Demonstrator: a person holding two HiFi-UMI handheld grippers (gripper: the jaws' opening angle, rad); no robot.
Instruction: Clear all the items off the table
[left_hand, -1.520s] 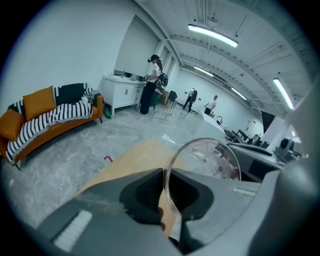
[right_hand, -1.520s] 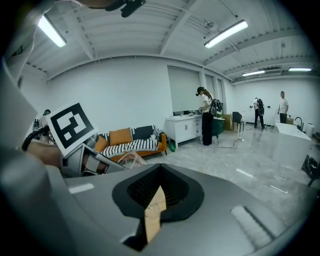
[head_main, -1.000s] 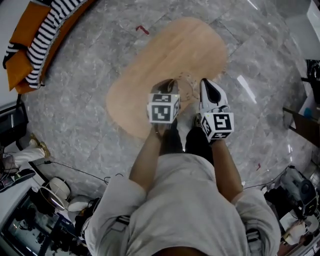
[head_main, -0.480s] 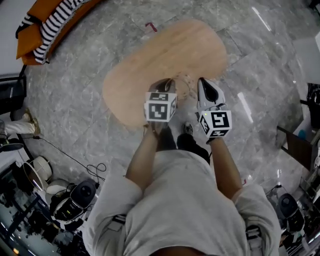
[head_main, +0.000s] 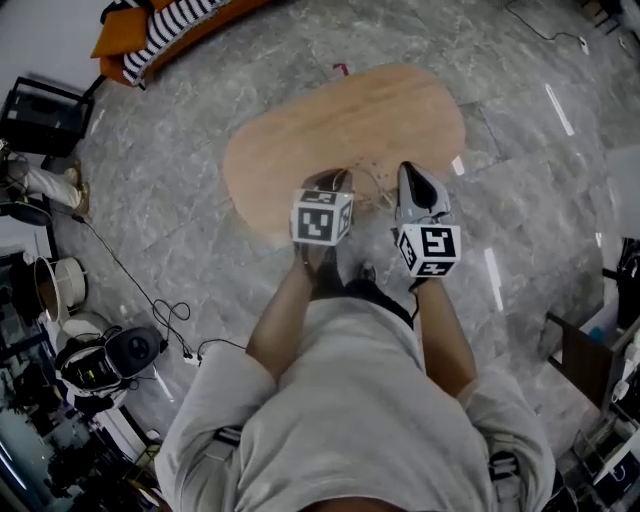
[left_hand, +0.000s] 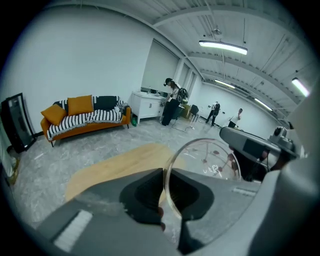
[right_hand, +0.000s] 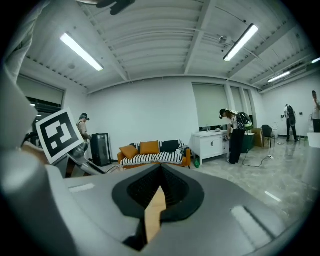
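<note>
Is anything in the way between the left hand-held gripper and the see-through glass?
Nothing is. The left hand-held gripper has the clear glass pinched by its rim, one jaw inside and one outside.

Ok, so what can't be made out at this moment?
- Head view: the clear glass dish barely shows against the table. The table's near edge lies under the left gripper and right gripper.
- Right gripper view: a tan sliver in the slit between its closed jaws, unidentifiable.
- Both gripper views: distant people too small.
</note>
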